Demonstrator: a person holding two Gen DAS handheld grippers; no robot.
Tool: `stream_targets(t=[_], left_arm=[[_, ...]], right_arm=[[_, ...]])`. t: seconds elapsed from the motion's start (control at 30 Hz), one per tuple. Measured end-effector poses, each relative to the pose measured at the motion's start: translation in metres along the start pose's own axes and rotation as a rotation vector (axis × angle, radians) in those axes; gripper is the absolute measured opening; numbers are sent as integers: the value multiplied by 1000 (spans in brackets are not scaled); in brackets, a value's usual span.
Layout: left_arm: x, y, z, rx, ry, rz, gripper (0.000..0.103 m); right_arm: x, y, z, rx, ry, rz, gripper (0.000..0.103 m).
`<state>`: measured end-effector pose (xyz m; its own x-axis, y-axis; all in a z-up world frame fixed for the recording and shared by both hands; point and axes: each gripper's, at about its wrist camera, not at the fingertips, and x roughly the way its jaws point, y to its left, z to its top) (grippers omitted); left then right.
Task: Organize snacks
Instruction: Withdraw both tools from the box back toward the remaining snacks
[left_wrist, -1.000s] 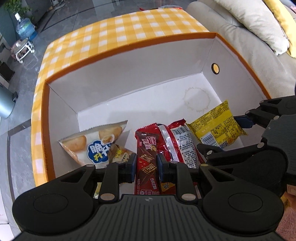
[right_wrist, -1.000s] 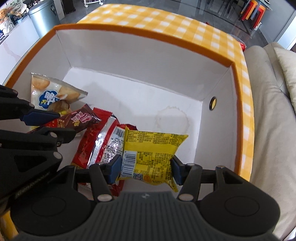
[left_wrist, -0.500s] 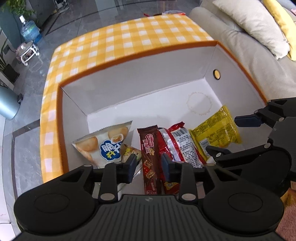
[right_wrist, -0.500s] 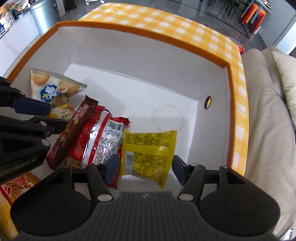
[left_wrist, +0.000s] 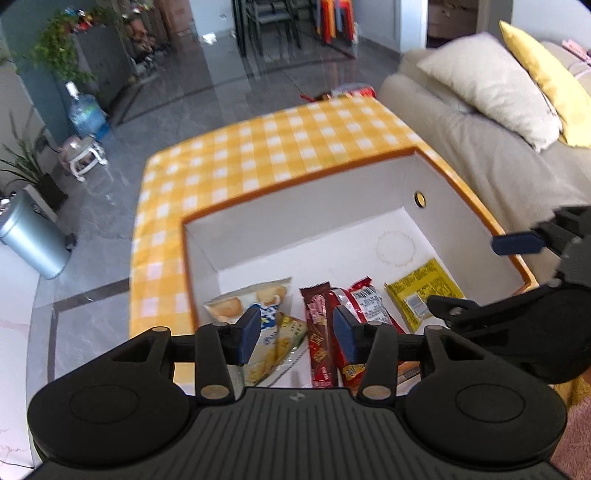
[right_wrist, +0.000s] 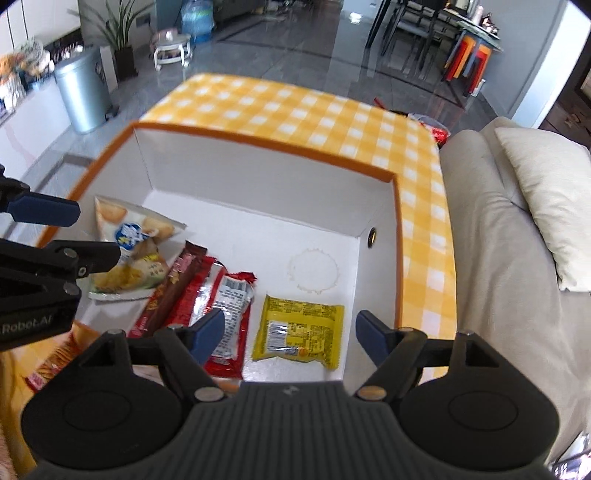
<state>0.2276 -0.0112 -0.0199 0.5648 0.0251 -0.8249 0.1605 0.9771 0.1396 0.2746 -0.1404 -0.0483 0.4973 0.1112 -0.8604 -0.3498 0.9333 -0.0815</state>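
Note:
A white box with an orange rim (left_wrist: 295, 181) (right_wrist: 258, 138) holds the snacks. On its floor lie a white cracker bag (left_wrist: 243, 304) (right_wrist: 129, 230), a brown chocolate bar (left_wrist: 319, 332) (right_wrist: 177, 280), a red packet (left_wrist: 364, 301) (right_wrist: 229, 306) and a yellow packet (left_wrist: 421, 291) (right_wrist: 299, 328). My left gripper (left_wrist: 295, 332) hangs above the brown bar, its jaws opening and nothing between them. Above the yellow packet is my right gripper (right_wrist: 288, 332), its jaws also opening, pads clear of the packet. Each gripper shows at the edge of the other's view.
The box sits on a yellow checked cloth (left_wrist: 258, 155) (right_wrist: 295, 107). A beige sofa (left_wrist: 498, 158) (right_wrist: 509, 258) with cushions runs along the right. An orange chip bag (right_wrist: 48, 362) lies outside the box at lower left. A metal bin (right_wrist: 83, 96) stands on the floor.
Both grippers let go, the left of the brown bar and the right of the yellow packet, and rose away from the box. Their jaws spread wider. The snacks now lie on the box floor.

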Motion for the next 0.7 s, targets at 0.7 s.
stream_targets(t=[0.7], left_arm=[[-70,7,-89,-118,-85,-34,59]], right_arm=[[-90,17,-101,200,-214,83,91]])
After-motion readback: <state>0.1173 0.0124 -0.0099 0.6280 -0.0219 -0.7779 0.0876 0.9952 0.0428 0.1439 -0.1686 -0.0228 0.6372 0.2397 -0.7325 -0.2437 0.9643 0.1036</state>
